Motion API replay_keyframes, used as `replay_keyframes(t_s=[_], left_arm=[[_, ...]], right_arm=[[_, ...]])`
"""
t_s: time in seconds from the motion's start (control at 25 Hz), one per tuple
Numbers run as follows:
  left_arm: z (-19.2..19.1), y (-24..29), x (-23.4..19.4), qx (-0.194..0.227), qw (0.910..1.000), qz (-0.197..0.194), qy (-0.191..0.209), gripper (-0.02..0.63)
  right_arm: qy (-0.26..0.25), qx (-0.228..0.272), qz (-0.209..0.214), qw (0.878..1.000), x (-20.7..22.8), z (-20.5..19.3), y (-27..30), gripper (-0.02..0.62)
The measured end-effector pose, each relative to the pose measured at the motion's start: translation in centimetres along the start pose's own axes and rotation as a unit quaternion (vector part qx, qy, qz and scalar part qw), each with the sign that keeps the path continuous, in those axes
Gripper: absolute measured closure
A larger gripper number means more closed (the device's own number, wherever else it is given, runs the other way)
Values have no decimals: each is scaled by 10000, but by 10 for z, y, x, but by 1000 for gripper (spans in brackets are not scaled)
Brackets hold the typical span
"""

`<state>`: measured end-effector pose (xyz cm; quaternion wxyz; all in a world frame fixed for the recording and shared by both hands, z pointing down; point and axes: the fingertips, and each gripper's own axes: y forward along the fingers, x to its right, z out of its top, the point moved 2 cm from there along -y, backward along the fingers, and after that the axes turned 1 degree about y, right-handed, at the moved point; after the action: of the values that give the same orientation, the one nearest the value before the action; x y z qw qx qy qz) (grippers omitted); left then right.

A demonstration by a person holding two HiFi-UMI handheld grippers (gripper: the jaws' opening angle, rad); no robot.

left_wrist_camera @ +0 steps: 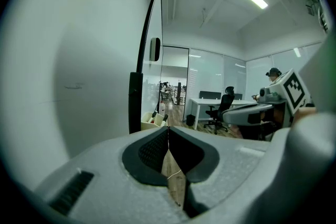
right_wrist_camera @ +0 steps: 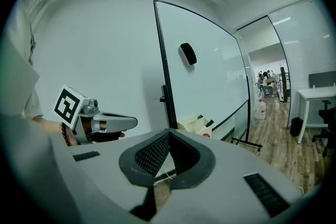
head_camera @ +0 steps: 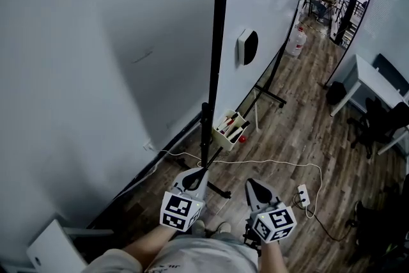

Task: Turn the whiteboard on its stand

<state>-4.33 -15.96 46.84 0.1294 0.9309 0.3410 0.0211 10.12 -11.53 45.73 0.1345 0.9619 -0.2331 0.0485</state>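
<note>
the whiteboard (head_camera: 268, 3) stands upright just ahead of the person, close beside the wall (head_camera: 96, 73) on the left. its long axis runs from near to far, away from the person, so the head view sees it almost edge-on. the face carrying the eraser (head_camera: 247, 46) points right, toward the open room.

the near black frame post (head_camera: 219, 41) rises straight in front of the left gripper (head_camera: 193, 180), whose jaws are pressed together with nothing between them. the right gripper (head_camera: 254, 188) is likewise pinched closed and empty, just to the right and apart from the board.

the step in hand looks like the reach to that near edge. to do it well, a claw would first have to part, then take the post above the marker tray (head_camera: 229, 131). the board should then be swung slowly, clear of the wall, the stand foot (head_camera: 220, 190) and the cable (head_camera: 281, 164) on the floor.
</note>
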Motion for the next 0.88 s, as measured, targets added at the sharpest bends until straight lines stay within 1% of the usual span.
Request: replay_keyframes(t_s=[0.2, 0.32, 0.44, 0.52, 0.72, 0.8, 0.88], left_arm=[[5, 14, -12, -159, 9990, 247, 328, 594], [9, 24, -22, -124, 9990, 353, 248, 593], [12, 34, -32, -151, 9977, 540, 377, 592], [12, 41, -37, -185, 9974, 590, 373, 586], [14, 59, -51, -207, 9979, 603, 149, 524], [15, 69, -57, -209, 9981, 574, 62, 488], [15, 79, -62, -276, 9984, 500, 59, 439]], right_arm=[[-51, -26, 117, 9999, 10, 8, 6, 600], [-67, -60, 173, 9998, 14, 7, 12, 600], [-43, -85, 211, 9997, 19, 6, 17, 600], [-22, -94, 235, 9997, 21, 6, 20, 600], [30, -141, 270, 9995, 27, 4, 27, 600], [46, -159, 282, 9995, 29, 3, 30, 600], [64, -176, 291, 9994, 31, 2, 33, 600]])
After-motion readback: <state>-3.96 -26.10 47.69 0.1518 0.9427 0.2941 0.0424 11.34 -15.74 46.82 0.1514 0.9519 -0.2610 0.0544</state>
